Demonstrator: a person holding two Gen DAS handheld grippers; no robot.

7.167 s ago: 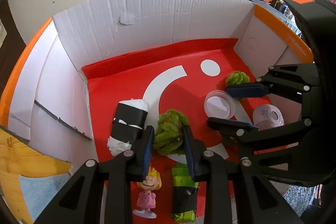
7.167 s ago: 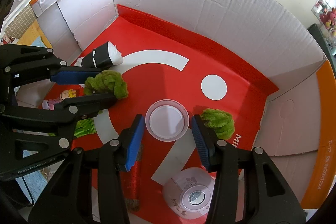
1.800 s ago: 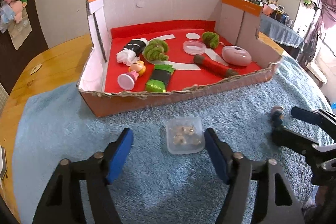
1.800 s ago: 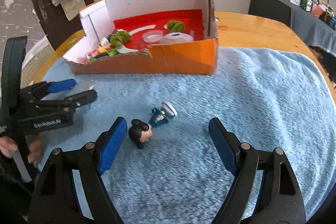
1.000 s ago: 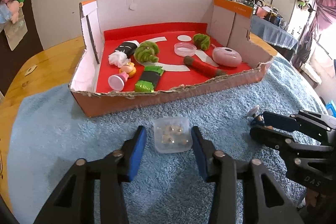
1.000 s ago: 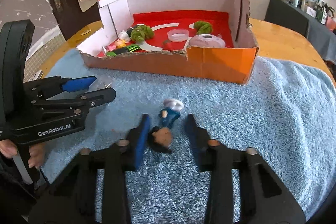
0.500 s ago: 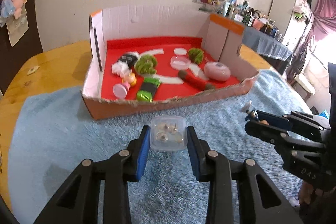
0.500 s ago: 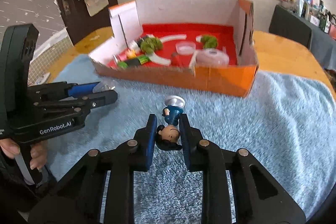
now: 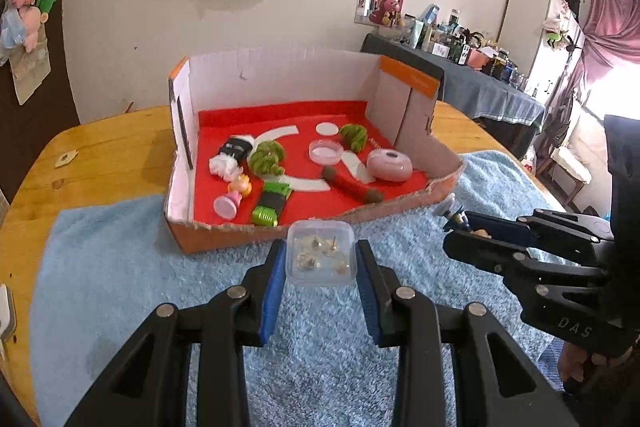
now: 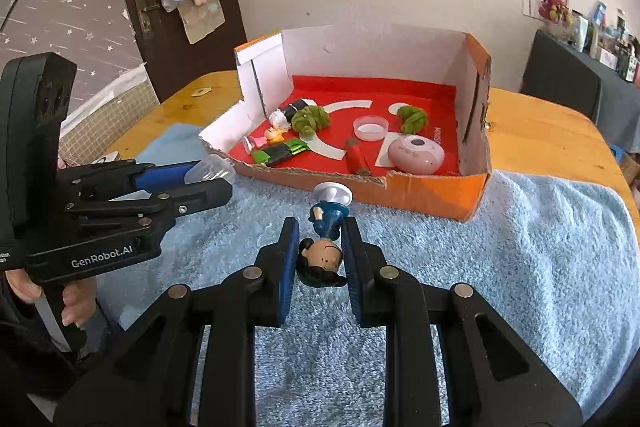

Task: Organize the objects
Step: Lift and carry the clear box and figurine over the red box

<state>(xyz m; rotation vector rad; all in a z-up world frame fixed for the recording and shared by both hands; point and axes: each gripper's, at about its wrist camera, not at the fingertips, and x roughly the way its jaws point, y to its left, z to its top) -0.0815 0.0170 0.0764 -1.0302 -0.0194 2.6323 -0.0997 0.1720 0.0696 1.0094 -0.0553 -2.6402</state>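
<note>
Left wrist view: the left gripper (image 9: 320,263) has just been closing and now clamps the clear case (image 9: 321,257) of pins between its blue pads, at frame centre. A second ago the case lay on the blue towel (image 9: 120,267); it is now lifted clear of it. The cardboard box (image 9: 240,239) fills the middle of the frame beyond.

Right wrist view: the right gripper (image 10: 320,251) has likewise just been closing and grips the figurine (image 10: 322,259) by the head, base pointing away toward the box (image 10: 432,195). The figurine is also off the towel (image 10: 520,267) now.

Judgement: both pickups are complete; carrying to the box is next.

Pose: both grippers point forward and downward at the box. The left gripper shows at the left edge of the right view.
</note>
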